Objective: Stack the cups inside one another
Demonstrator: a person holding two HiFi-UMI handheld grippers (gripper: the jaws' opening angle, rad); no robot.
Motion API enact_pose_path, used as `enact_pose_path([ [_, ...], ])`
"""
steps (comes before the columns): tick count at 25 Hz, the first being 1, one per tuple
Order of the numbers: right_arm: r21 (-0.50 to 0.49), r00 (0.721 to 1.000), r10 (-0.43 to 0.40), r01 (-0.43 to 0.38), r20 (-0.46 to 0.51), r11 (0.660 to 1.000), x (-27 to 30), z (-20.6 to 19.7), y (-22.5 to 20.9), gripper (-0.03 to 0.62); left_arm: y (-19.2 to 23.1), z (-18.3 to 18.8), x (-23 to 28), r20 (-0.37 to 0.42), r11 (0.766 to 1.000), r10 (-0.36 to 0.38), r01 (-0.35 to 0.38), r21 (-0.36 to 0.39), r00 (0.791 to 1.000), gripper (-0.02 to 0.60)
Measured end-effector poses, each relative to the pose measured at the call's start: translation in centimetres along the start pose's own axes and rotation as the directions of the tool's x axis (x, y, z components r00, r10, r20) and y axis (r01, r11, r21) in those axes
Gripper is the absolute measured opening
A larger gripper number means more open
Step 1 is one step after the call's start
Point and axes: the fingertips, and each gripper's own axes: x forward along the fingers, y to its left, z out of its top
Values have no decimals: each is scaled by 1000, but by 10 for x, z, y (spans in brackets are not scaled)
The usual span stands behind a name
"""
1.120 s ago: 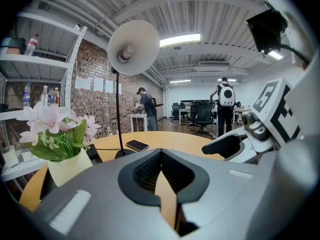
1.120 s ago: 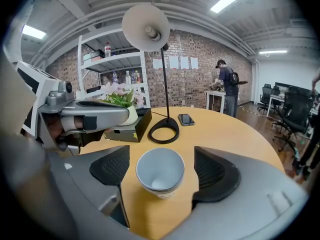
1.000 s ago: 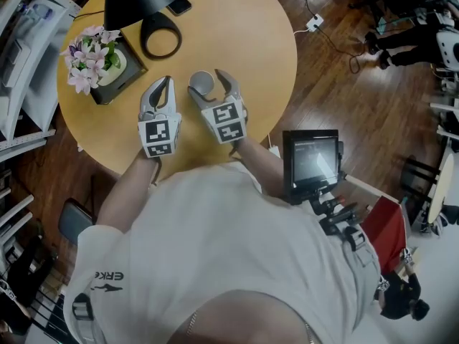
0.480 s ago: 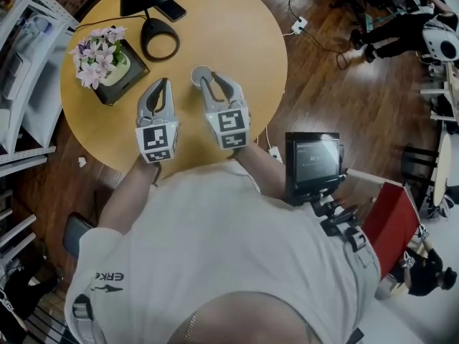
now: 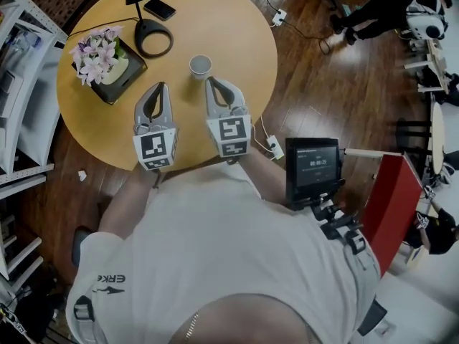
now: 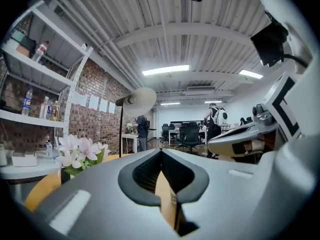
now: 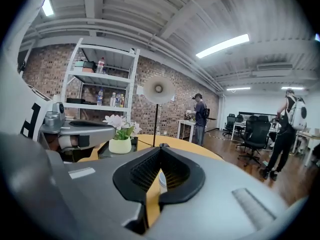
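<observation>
Both tongs hung side by side above the near part of the round surface [image 5: 240, 27], and both pointed to 12 o'clock. The left tongs [image 5: 160, 87] were closed with nothing between them. The right tongs [image 5: 214, 84] had just been closing and were shut, also with nothing inside. The cup [image 5: 200, 66] stood upright on the surface, apart from both tongs, at about 11 o'clock from the tip of the right tongs. A pot of flowers [image 5: 100, 52] stood at 10 o'clock from the left tongs, and a lamp base [image 5: 154, 37] at 12 o'clock.
</observation>
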Motion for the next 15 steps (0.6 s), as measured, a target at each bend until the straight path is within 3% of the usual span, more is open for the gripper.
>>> enact_pose_path([
  [7, 4, 999, -52, 52, 7, 999, -36, 5, 7, 14, -11, 4, -22, 22, 998, -55, 56, -17, 998, 2],
  [15, -1, 998, 16, -16, 67, 1000, -68, 12, 4, 14, -40, 14, -47, 38, 1000, 1, -2, 28, 999, 2],
])
